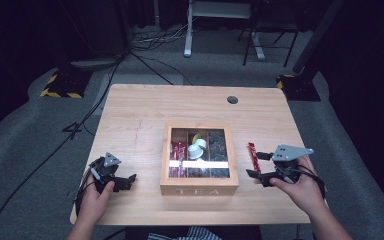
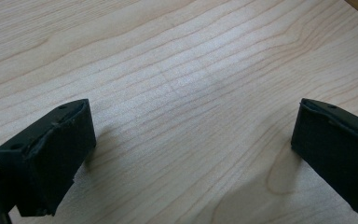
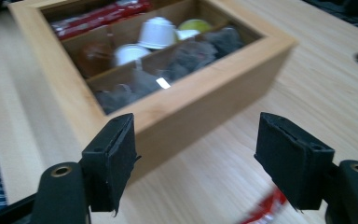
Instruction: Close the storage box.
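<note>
Red sachet (image 1: pixel 252 155) lies flat on the table (image 1: pixel 140 120) just right of the tea box (image 1: pixel 199 189), between that box and the right gripper (image 1: pixel 258 165); right gripper jaws stand spread, nothing pinched, near the box's right wall (image 3: pixel 205 112); sachet's red edge (image 3: pixel 265 210) shows low beside the jaws; left gripper (image 1: pixel 125 180) rests left of the box, jaws spread over bare wood (image 2: pixel 186 93); box compartments hold red sachets (image 1: pixel 178 152), white capsules (image 1: pixel 196 149) and dark tea bags (image 1: pixel 218 142).
</note>
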Action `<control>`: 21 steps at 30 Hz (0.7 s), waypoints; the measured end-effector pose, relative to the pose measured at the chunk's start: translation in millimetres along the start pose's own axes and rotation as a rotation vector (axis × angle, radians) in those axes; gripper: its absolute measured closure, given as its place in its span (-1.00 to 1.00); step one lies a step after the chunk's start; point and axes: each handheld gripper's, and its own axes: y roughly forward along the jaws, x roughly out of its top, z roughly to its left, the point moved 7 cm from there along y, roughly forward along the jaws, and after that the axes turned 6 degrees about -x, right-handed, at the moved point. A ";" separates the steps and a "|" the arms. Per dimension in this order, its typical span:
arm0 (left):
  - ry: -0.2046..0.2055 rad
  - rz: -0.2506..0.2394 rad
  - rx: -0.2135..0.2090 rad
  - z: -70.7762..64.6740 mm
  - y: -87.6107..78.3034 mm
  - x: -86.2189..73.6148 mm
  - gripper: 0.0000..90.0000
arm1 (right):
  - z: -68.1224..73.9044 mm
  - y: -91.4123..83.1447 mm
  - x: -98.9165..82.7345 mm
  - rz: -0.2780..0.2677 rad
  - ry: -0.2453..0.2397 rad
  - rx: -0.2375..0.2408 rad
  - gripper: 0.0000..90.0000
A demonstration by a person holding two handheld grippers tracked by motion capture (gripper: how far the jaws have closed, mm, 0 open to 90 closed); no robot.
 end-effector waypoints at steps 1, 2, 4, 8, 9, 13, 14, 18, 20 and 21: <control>-0.001 0.000 0.000 0.1 -0.1 -0.1 -1.00 | -5.6 -2.8 -2.0 0.001 0.013 -0.014 -0.36; -0.003 0.004 -0.004 0.1 -0.5 -0.5 -1.00 | -11.2 -5.5 -4.3 0.004 0.024 -0.026 -0.36; -0.010 -0.002 -0.002 0.4 -0.9 -1.1 -1.00 | -24.8 -12.5 -11.6 0.003 0.058 -0.065 -0.36; 0.004 0.001 -0.015 2.5 -3.5 -3.6 -1.00 | -35.9 -17.6 -19.8 0.003 0.096 -0.101 -0.36; 0.015 0.000 -0.019 3.6 -4.1 -4.1 -1.00 | -39.8 -18.6 -23.4 0.010 0.104 -0.116 -0.36; 0.014 0.001 -0.024 4.4 -5.3 -5.3 -1.00 | -52.5 -21.2 -37.7 0.030 0.147 -0.161 -0.36; 0.016 0.001 -0.021 4.8 -5.4 -5.2 -1.00 | -55.1 -21.3 -40.7 0.021 0.163 -0.171 -0.36; 0.019 0.003 -0.019 5.0 -5.5 -5.3 -1.00 | -63.3 -20.2 -54.6 0.030 0.193 -0.194 -0.35; 0.018 0.003 -0.019 5.1 -5.5 -5.4 -1.00 | -69.2 -19.8 -64.3 0.040 0.221 -0.198 -0.35; 0.018 0.003 -0.019 5.1 -5.5 -5.4 -1.00 | -69.2 -19.8 -64.3 0.040 0.221 -0.198 -0.35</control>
